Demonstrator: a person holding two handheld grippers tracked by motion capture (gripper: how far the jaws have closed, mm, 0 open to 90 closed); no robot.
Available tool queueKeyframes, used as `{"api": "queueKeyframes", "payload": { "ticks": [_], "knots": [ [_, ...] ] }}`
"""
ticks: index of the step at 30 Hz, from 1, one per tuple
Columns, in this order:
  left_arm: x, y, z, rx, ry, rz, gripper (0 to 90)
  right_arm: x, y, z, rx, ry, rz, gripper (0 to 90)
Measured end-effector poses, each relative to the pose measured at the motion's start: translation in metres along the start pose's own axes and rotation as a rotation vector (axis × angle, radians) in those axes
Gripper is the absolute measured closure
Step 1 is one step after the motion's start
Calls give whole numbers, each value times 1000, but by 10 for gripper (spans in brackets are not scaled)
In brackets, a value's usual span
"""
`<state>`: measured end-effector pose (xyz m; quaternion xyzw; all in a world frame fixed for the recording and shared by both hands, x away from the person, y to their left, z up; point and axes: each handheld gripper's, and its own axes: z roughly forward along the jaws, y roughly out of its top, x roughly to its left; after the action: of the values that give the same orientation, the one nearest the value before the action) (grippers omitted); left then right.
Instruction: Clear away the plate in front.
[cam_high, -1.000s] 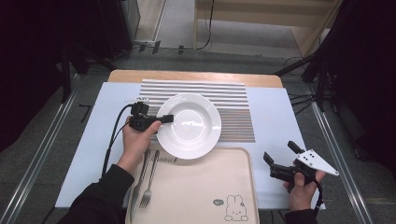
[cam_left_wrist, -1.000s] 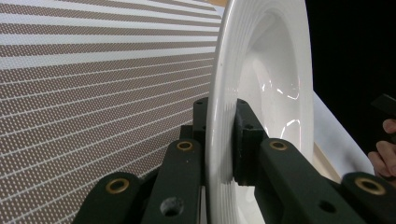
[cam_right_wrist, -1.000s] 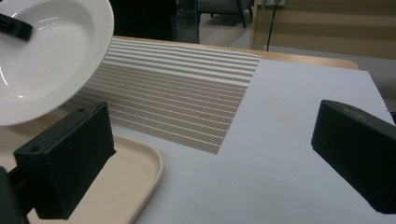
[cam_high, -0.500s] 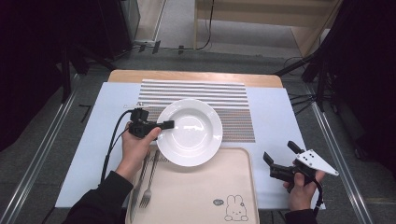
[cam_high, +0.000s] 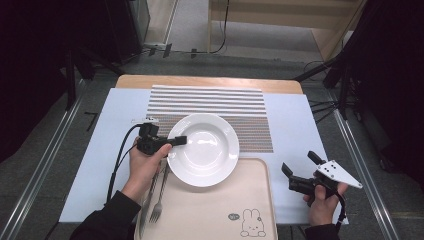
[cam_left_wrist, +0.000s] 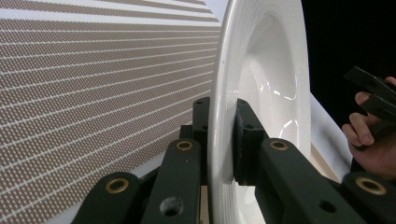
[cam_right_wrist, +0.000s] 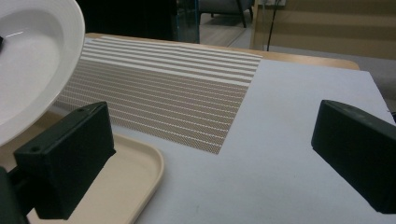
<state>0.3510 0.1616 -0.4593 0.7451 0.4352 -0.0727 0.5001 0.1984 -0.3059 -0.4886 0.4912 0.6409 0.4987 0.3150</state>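
A white plate (cam_high: 202, 148) is gripped at its left rim by the left gripper (cam_high: 176, 141), whose two black jaws are pressed against either face of the rim, as is seen close up in the left gripper view, where the plate (cam_left_wrist: 261, 93) stands edge-on between them. In the high view the plate is seen partly over the striped mat (cam_high: 210, 102) and partly over the top edge of the beige tray (cam_high: 215, 215). A fork (cam_high: 159, 200) is seen lying along the left side of the tray, just below the hand (cam_high: 142, 167) that holds the left gripper. The right gripper (cam_high: 299, 170) is held well apart from the plate, beside the right edge of the tray over the pale blue table cover (cam_high: 295, 130), with its jaws spread wide and nothing between them.
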Motion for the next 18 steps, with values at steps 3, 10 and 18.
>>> {"api": "queueKeyframes", "payload": {
  "ticks": [3,10,18],
  "knots": [
    [-2,-3,-1,8,-4,6,814,0,0,0,0,1,-2,0],
    [-6,-10,-5,12,-10,6,813,0,0,0,-1,1,-2,0],
    [-12,-21,-7,26,-35,12,813,1,0,0,2,0,-2,0]
  ]
}}
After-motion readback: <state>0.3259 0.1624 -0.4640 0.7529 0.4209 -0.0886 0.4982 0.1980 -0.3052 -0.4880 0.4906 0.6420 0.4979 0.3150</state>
